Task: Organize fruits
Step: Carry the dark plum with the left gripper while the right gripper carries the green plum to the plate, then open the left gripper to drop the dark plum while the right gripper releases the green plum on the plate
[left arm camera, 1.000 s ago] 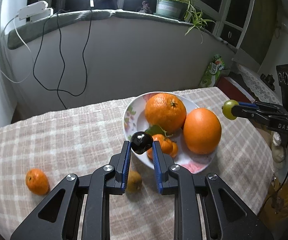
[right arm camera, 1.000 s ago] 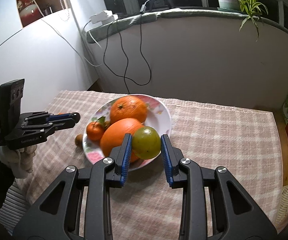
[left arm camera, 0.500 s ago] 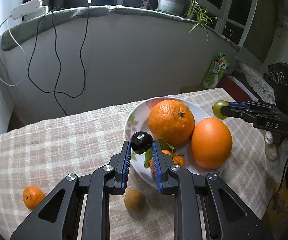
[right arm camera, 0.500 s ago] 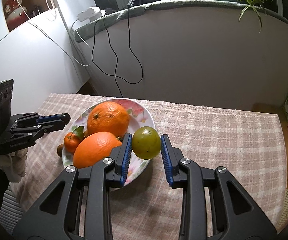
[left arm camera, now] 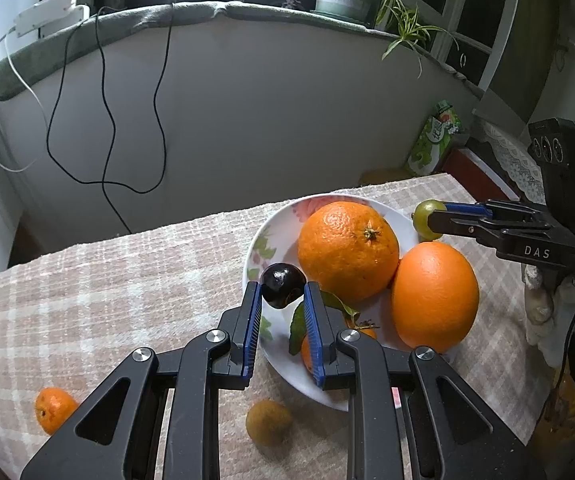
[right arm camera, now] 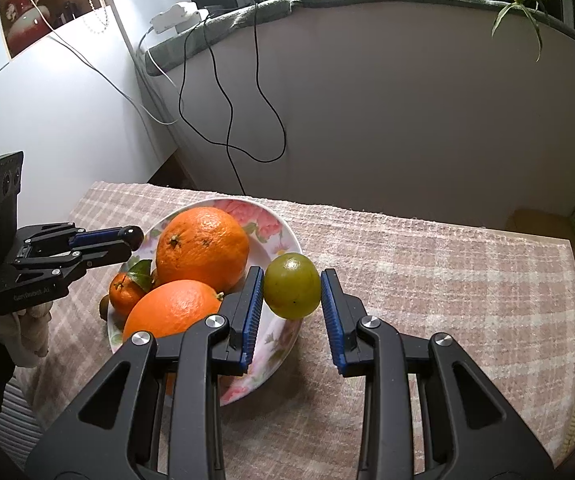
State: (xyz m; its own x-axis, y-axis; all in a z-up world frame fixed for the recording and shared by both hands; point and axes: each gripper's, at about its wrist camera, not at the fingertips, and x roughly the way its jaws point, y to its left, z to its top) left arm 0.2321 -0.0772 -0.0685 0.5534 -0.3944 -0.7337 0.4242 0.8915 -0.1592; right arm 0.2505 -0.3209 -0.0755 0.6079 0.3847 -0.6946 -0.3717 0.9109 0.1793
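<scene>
My left gripper (left arm camera: 282, 294) is shut on a small dark round fruit (left arm camera: 282, 289), held over the near rim of a flowered white plate (left arm camera: 265, 240). The plate holds two big oranges (left arm camera: 347, 251) (left arm camera: 434, 296) and a small leafy tangerine (left arm camera: 361, 332). My right gripper (right arm camera: 292, 286) is shut on a green round fruit (right arm camera: 292, 285), hanging over the plate's right rim (right arm camera: 287, 232). In the left wrist view the right gripper (left arm camera: 427, 220) comes in from the right with the green fruit (left arm camera: 423, 213). The left gripper (right arm camera: 137, 236) shows at the left of the right wrist view.
On the checked tablecloth (left arm camera: 127, 280) lie a small orange (left arm camera: 53, 408) at the near left and a brown fruit (left arm camera: 267, 420) just before the plate. A grey wall with hanging cables (left arm camera: 103, 120) runs behind the table. A green packet (left arm camera: 433, 140) stands beyond the far right corner.
Both grippers have come forward over the plate with their fruits still held. The loose orange and brown fruit have slid toward the bottom of the left wrist view.
</scene>
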